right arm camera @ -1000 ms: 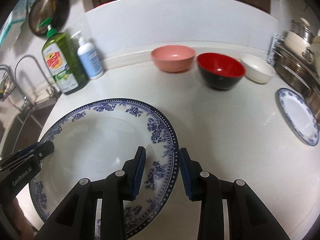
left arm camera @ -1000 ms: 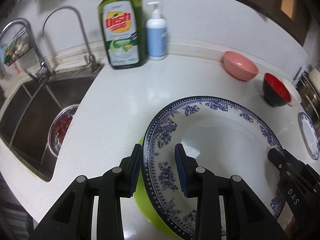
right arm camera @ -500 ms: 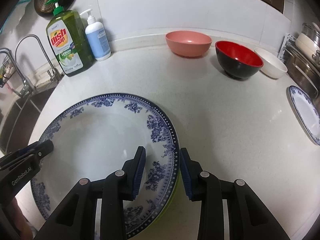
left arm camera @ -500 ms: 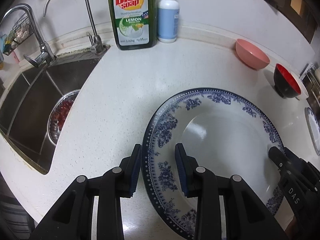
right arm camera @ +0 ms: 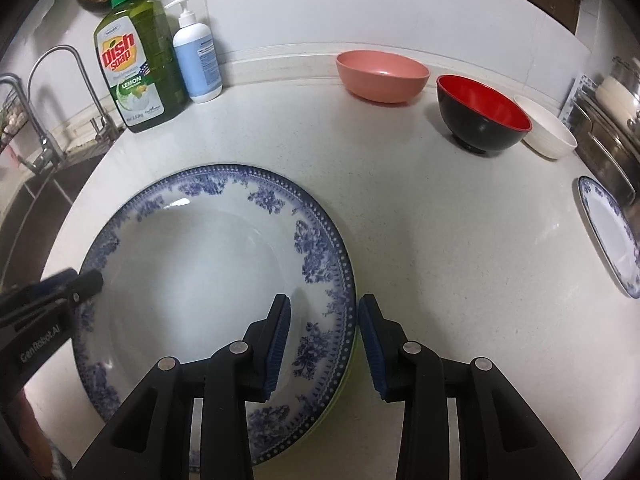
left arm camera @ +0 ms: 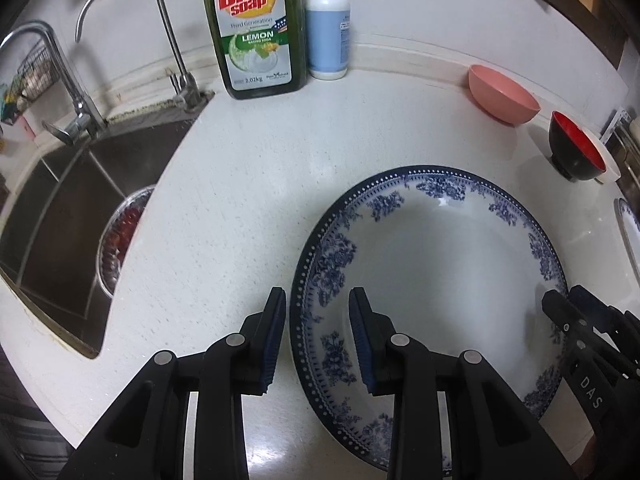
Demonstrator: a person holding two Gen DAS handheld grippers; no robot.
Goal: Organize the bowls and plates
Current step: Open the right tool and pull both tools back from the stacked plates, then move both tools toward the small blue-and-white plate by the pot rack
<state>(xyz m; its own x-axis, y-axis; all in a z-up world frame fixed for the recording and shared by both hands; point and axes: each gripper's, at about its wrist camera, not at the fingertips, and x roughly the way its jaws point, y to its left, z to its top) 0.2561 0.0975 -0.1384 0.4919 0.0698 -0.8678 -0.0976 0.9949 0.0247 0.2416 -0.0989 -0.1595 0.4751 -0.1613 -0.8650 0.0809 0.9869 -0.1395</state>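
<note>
Plate [left arm camera: 440, 264] with a blue flower rim lies on the white counter [left arm camera: 240, 200], a thin green edge [right arm camera: 348, 364] showing beneath it. Left hand-held gripper [left arm camera: 318, 334] straddles the plate's left rim with jaws parted; right hand-held gripper [right arm camera: 324, 346] straddles the right rim, jaws also apart. Near the wall stand a pink bowl [right arm camera: 382, 74], a red-and-black bowl [right arm camera: 482, 114] and a white bowl [right arm camera: 548, 130]; a smaller plate [right arm camera: 610, 236] lies far right.

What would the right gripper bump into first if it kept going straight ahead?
Probably the black-and-red bowl or the pink bowl; its line runs between them. The right gripper straddles the big blue-and-white plate's rim, with bare countertop ahead. Depth is uncertain.
</note>
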